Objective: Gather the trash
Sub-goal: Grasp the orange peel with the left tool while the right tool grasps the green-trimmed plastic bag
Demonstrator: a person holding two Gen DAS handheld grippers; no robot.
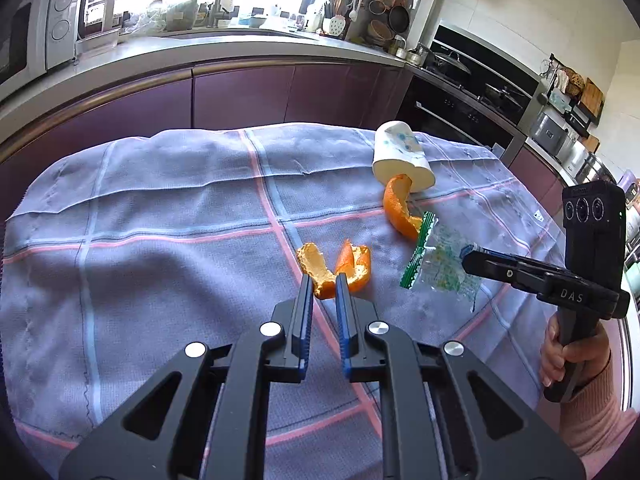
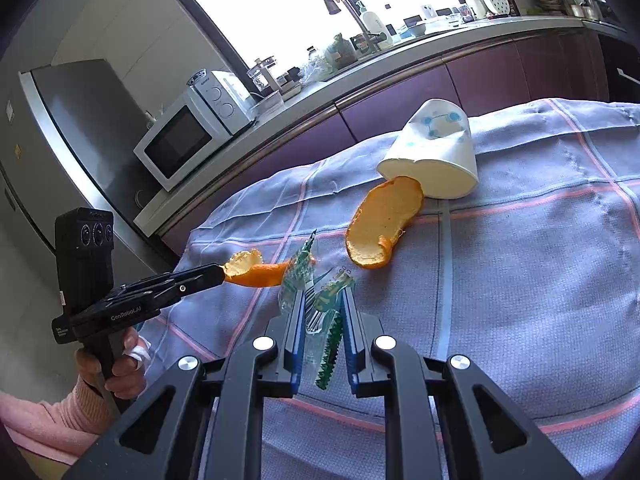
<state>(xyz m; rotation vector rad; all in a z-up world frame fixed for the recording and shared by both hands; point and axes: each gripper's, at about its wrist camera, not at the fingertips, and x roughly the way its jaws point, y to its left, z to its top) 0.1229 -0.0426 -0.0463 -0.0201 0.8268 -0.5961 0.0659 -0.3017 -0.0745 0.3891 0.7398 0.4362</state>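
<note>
On the checked cloth (image 1: 160, 208), my left gripper (image 1: 324, 280) is shut on a curled orange peel (image 1: 320, 268); the right wrist view shows that same peel (image 2: 256, 270) lifted at the left gripper's tip (image 2: 220, 274). My right gripper (image 2: 322, 294) is shut on a clear wrapper with green edges (image 2: 324, 316), and in the left wrist view that wrapper (image 1: 436, 268) hangs from its tip (image 1: 468, 256). A larger orange peel (image 2: 382, 224) lies against the mouth of a white paper cup (image 2: 436, 156) that is tipped on its side; both show in the left wrist view as well, peel (image 1: 398, 208) and cup (image 1: 402, 156).
A purple-fronted kitchen counter (image 1: 240, 52) with a microwave (image 2: 184, 140) runs behind the table. A stove (image 1: 472, 76) stands at the back right, a fridge (image 2: 60, 128) at the left. A person's hands in pink sleeves (image 1: 592, 412) hold both grippers. The cloth's far edge drops off just behind the cup.
</note>
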